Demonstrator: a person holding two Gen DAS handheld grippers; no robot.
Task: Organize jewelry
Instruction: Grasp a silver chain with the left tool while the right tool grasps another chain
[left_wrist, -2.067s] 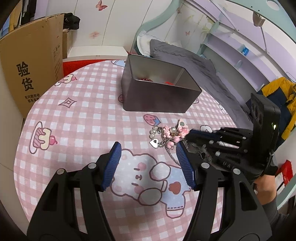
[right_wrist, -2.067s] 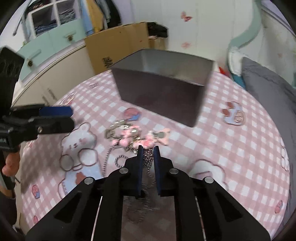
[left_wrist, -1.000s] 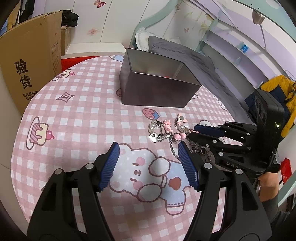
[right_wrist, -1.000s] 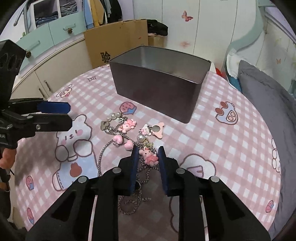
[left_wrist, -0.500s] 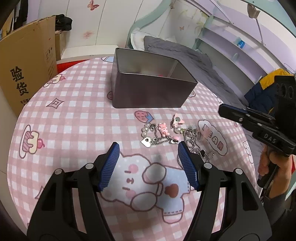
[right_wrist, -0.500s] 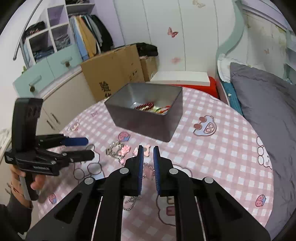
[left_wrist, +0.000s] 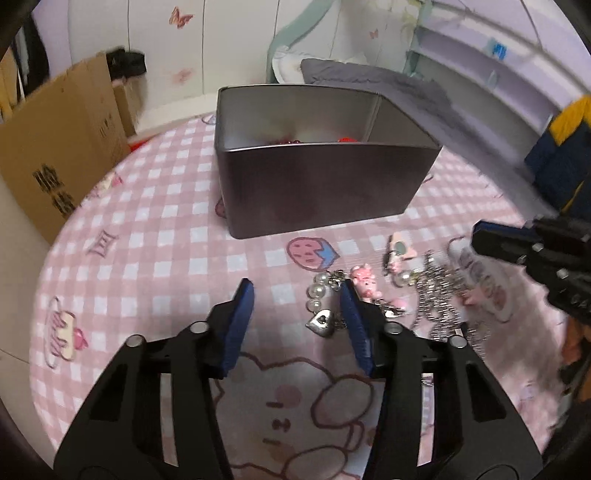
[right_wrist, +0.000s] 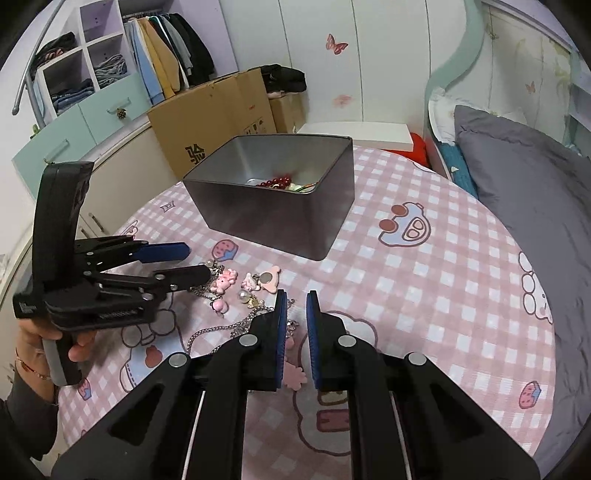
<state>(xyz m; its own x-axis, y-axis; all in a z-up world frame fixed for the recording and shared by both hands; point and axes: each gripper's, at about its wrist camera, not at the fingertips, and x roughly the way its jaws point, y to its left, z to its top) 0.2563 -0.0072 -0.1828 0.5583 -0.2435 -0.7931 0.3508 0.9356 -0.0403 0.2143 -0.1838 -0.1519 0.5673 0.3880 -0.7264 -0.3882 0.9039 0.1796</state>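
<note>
The left gripper (left_wrist: 297, 295) has its blue fingers (left_wrist: 236, 328) partly apart, and they have just been closing. Nothing is between them; the heart charm and pearls of the charm chain (left_wrist: 325, 314) lie just inside the right finger, at about 1 o'clock from the gap, on the counter (left_wrist: 147, 240).

The right gripper (right_wrist: 294, 314) has its fingers (right_wrist: 279, 332) almost together, with only a narrow gap. Whether they pinch anything I cannot tell; no chain is seen between the pads, and part of the chain and a pink charm lie just beside and under the left finger.

The charm chain (right_wrist: 236, 288) is spread on the pink checked cloth of the counter (right_wrist: 424, 295), between the two grippers. In the right wrist view it lies at 10 o'clock from the right fingers, and the left gripper (right_wrist: 192, 262) reaches over its far end.

The metal tin (right_wrist: 273, 221) stands at 12 o'clock, beyond the chain and apart from it. Inside it lie red beads (right_wrist: 275, 182) and some other small pieces.
</note>
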